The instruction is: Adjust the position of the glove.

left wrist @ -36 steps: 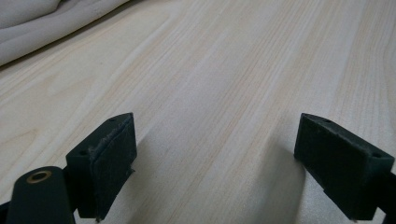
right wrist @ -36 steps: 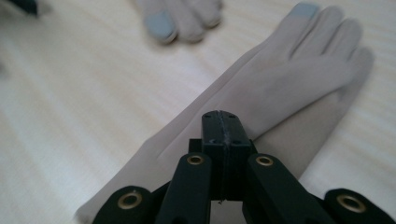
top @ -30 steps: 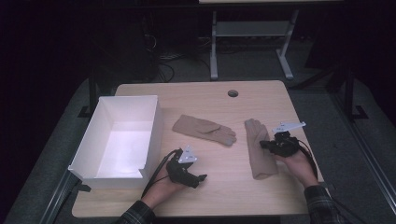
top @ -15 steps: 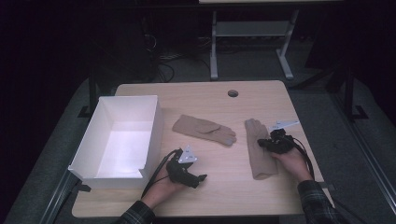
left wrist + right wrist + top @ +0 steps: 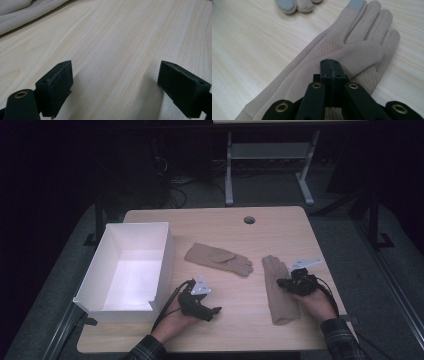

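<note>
Beige fabric marks the two gloves on the pale wooden table point(image 5: 280, 222). One glove point(image 5: 280, 290) lies lengthwise on the right side, fingers pointing far, cuff toward the near edge. The right gripper point(image 5: 285, 283) sits over its middle, jaws pressed together at the palm; in the right gripper view point(image 5: 331, 68) the black jaws meet with the glove's thumb flap just under their tips, but whether any fabric is pinched between them cannot be told. The second glove point(image 5: 218, 258) lies crosswise at the table's centre, its grey fingertips point(image 5: 285, 5) just beside those of the first glove. The left gripper point(image 5: 212, 310) rests near the front edge, well apart from both gloves, jaws spread wide over bare wood point(image 5: 115, 72). A white open box point(image 5: 162, 257) stands at the left, beside the left gripper.
</note>
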`<state>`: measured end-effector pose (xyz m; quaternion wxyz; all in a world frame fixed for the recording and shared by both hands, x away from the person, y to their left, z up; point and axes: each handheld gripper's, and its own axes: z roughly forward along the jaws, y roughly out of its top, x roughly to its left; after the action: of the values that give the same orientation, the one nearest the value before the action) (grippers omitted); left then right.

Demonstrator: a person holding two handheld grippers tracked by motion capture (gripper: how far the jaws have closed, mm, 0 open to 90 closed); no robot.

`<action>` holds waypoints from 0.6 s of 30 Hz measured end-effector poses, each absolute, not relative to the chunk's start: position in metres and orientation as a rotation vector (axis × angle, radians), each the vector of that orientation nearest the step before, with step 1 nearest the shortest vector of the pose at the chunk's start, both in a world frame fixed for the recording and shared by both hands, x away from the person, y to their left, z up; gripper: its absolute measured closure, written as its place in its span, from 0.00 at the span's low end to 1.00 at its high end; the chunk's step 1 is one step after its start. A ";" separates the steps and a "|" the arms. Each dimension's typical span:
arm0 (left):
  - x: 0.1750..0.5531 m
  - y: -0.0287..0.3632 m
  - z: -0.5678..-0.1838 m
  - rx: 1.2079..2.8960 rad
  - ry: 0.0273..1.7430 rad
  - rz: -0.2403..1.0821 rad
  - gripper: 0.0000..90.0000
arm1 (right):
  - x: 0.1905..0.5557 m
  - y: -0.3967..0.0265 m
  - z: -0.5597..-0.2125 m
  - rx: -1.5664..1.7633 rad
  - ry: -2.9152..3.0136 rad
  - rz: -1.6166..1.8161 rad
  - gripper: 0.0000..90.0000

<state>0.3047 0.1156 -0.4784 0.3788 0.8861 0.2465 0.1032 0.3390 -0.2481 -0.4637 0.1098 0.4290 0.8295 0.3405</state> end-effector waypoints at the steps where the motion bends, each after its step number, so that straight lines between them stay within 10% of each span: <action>1: 0.305 0.116 -0.478 2.264 0.630 0.263 0.14 | 0.336 -0.248 -0.463 1.264 2.443 0.997 1.00; 18: 0.304 0.116 -0.478 2.263 0.631 0.263 0.14 | 0.301 -0.243 -0.458 1.182 2.456 0.968 0.93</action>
<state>0.3045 0.1157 -0.4783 0.3789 0.8859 0.2470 0.1030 0.3009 -0.2426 -0.4582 0.1246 0.4054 0.8426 0.3320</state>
